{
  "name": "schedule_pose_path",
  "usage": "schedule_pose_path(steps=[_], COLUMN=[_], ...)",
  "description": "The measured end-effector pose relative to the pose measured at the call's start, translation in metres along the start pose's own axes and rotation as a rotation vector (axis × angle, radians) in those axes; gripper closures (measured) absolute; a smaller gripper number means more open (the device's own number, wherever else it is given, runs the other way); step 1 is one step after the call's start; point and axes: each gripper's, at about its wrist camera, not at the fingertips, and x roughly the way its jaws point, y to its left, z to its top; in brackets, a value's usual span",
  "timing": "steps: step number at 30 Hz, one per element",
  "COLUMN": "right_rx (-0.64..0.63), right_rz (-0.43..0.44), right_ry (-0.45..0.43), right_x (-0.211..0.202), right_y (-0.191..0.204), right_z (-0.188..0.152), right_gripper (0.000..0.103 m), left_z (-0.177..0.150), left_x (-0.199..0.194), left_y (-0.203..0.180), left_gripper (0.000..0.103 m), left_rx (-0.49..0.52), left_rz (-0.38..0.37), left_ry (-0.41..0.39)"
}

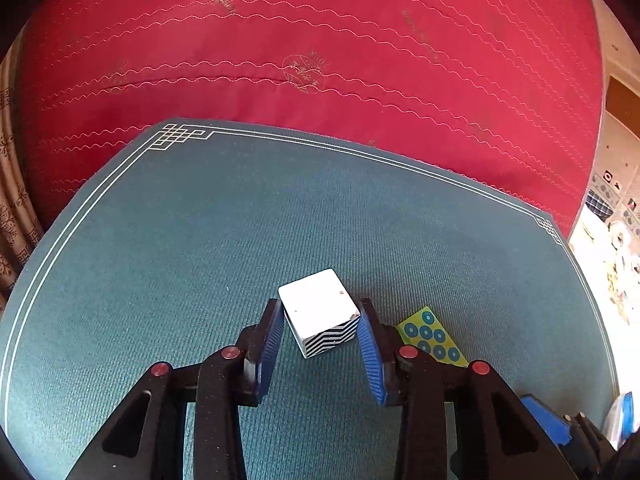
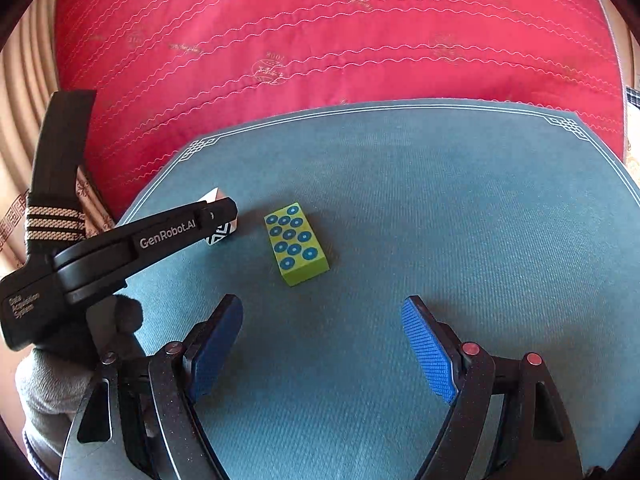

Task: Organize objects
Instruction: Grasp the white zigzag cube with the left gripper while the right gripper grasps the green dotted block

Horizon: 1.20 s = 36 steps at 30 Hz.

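Note:
A white block (image 1: 316, 300) with black zigzag stripes on its sides sits on the teal mat (image 1: 240, 220), turned at an angle. My left gripper (image 1: 320, 309) is shut on it, its blue pads pressing on two opposite edges. A green block (image 1: 434, 338) with blue circles lies just right of that gripper. In the right wrist view the green block (image 2: 298, 244) lies on the mat (image 2: 460, 200) ahead of my right gripper (image 2: 322, 304), which is open and holds nothing. To the left, the left gripper (image 2: 222, 216) hides most of the white block (image 2: 212, 197).
A red quilted cover (image 2: 320, 40) rises behind the mat's far edge. A beige patterned fabric (image 2: 24, 100) hangs at the left. A grey gloved hand (image 2: 60, 380) holds the left gripper. Patterned bedding (image 1: 616, 240) lies past the mat's right edge.

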Motion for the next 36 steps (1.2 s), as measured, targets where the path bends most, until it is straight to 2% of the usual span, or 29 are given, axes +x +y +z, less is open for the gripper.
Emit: schedule_pose_path(steps=[6, 13, 15, 19, 22, 25, 29, 36], right_rx=[-0.015, -0.064, -0.075, -0.11, -0.097, -0.068, -0.061, 0.006], right_rz=[0.015, -0.012, -0.022, -0.092, -0.104, -0.099, -0.105, -0.058], right_ry=[0.011, 0.038, 0.039, 0.044, 0.038, 0.033, 0.035, 0.032], right_x=[0.017, 0.037, 0.041, 0.048, 0.045, 0.041, 0.03, -0.007], right_y=[0.008, 0.016, 0.018, 0.025, 0.023, 0.015, 0.007, -0.013], right_z=[0.013, 0.029, 0.033, 0.036, 0.035, 0.033, 0.025, 0.002], right_gripper=[0.022, 0.037, 0.038, 0.05, 0.063, 0.072, 0.072, 0.073], left_z=[0.002, 0.005, 0.004, 0.004, 0.002, 0.002, 0.0, -0.004], left_x=[0.0, 0.003, 0.002, 0.002, 0.001, 0.0, -0.002, -0.006], left_y=[0.009, 0.019, 0.02, 0.019, 0.019, 0.018, 0.014, 0.003], left_gripper=[0.063, 0.063, 0.063, 0.063, 0.063, 0.063, 0.063, 0.063], left_rx=[-0.04, -0.09, -0.095, -0.091, -0.089, -0.086, -0.069, -0.014], left_rz=[-0.059, -0.093, -0.097, -0.095, -0.095, -0.093, -0.088, -0.057], left_ry=[0.013, 0.026, 0.027, 0.026, 0.025, 0.022, 0.016, -0.003])
